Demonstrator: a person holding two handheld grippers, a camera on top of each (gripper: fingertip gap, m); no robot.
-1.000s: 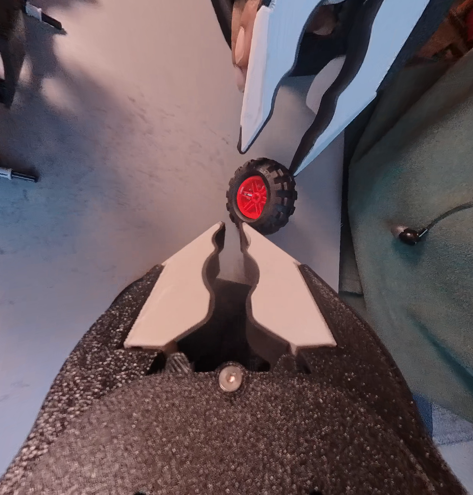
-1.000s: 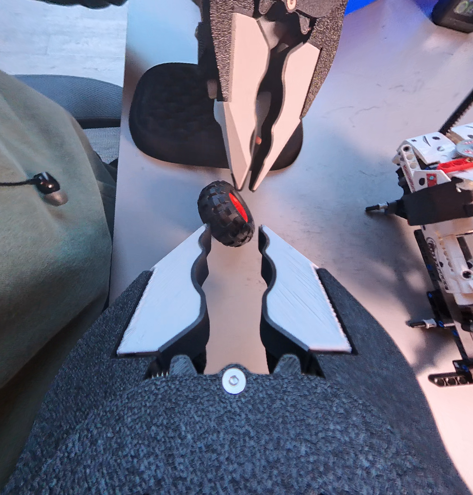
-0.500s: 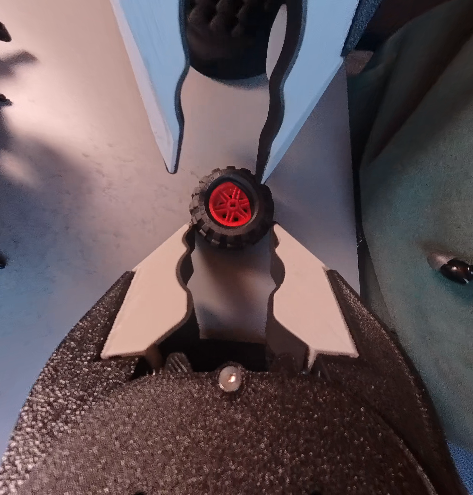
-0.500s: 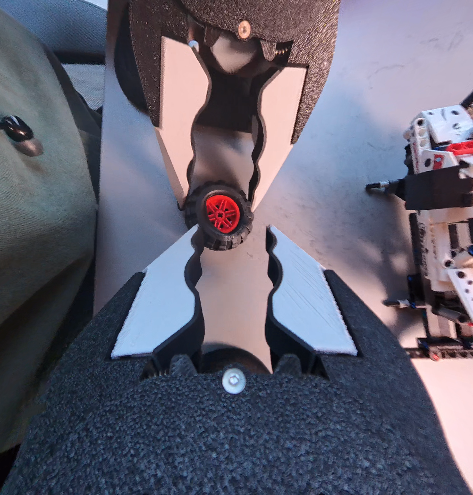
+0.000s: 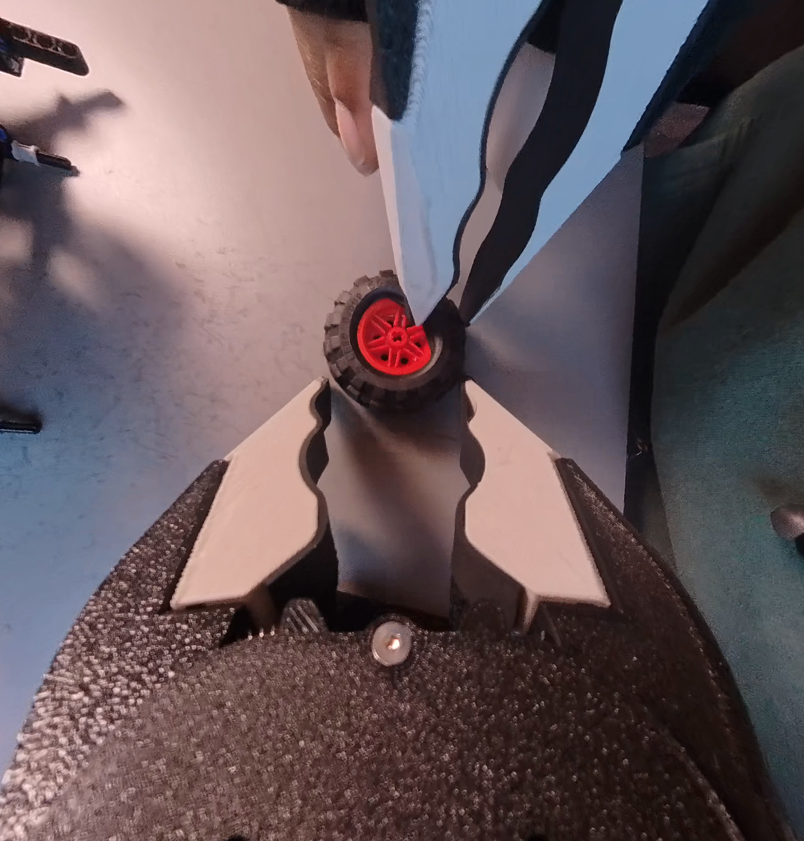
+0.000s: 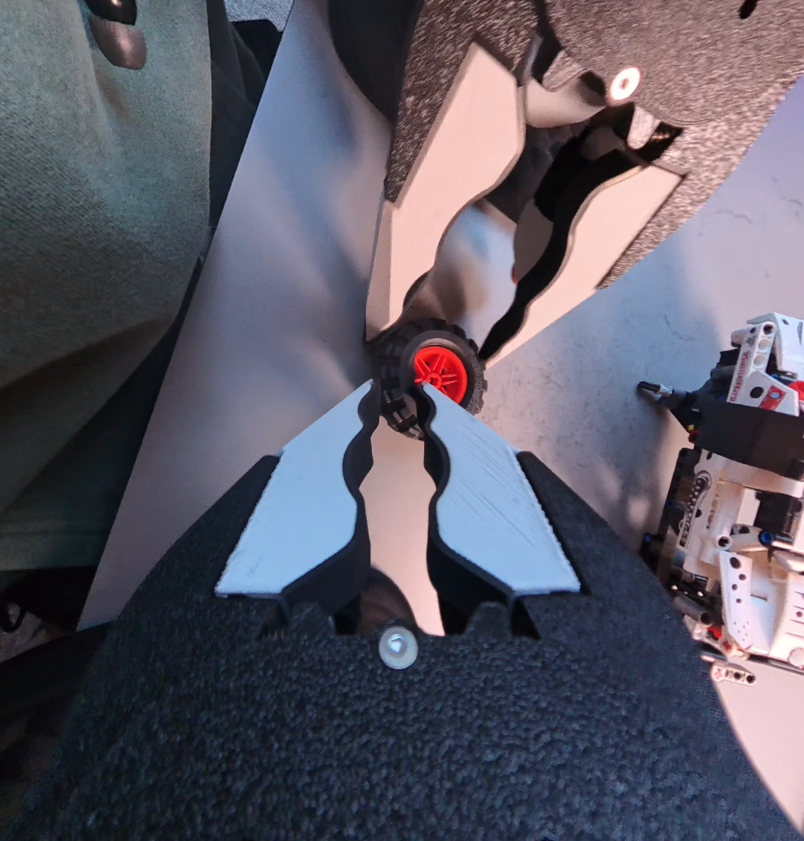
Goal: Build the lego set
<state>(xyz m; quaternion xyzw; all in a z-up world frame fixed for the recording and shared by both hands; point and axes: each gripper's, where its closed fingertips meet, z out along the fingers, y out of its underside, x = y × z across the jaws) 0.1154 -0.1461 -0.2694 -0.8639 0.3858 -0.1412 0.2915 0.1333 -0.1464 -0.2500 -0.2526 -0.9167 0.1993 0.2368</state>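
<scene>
Grey table (image 5: 209,227), green garment (image 6: 72,205)

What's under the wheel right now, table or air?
Grey table lies behind the wheel; its base is hidden, so contact is unclear. Right gripper pinches its tyre; left gripper open around it.

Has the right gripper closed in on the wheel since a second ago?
Yes. The right gripper narrowed its jaws onto the wheel's tire edge, while the lego model stays at right.

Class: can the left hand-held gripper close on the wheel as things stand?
Probably yes: the left hand-held gripper is open with the wheel at its fingertips, though the right hand-held gripper already pinches its tyre.
</scene>
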